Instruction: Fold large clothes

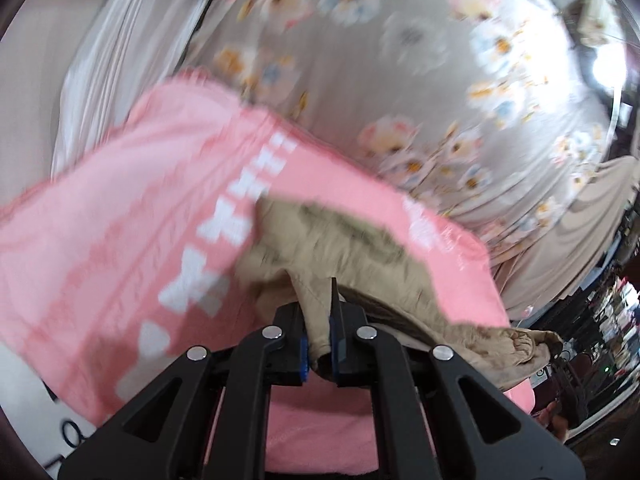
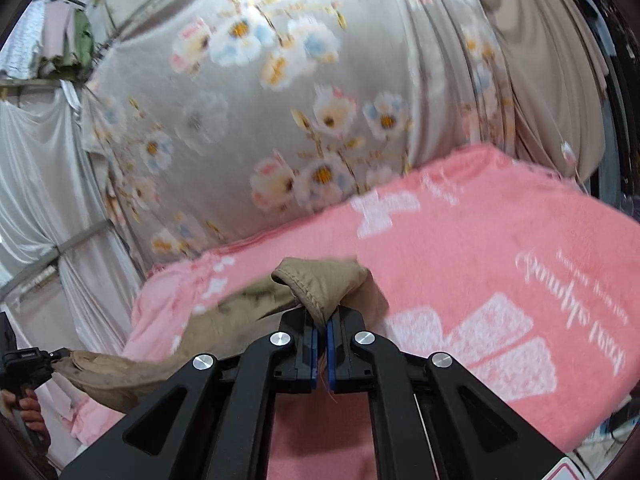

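Observation:
A tan garment [image 1: 344,240] hangs lifted above a pink blanket [image 1: 120,208] with white bow patterns. My left gripper [image 1: 319,340] is shut on one edge of the tan cloth, which bunches up between its blue pads. My right gripper [image 2: 321,340] is shut on a hemmed corner of the same tan garment [image 2: 320,284], folded over its fingertips. The cloth stretches from the right gripper down to the left gripper [image 2: 60,358] at the lower left of the right wrist view, where a hand [image 2: 28,412] holds the handle. The pink blanket [image 2: 480,264] lies under both.
A grey floral curtain [image 2: 280,120] hangs behind the pink surface, with a plain white curtain [image 2: 36,184] to its left and beige drapes [image 2: 540,60] to its right. Cluttered shelves [image 1: 616,320] show at the far right of the left wrist view.

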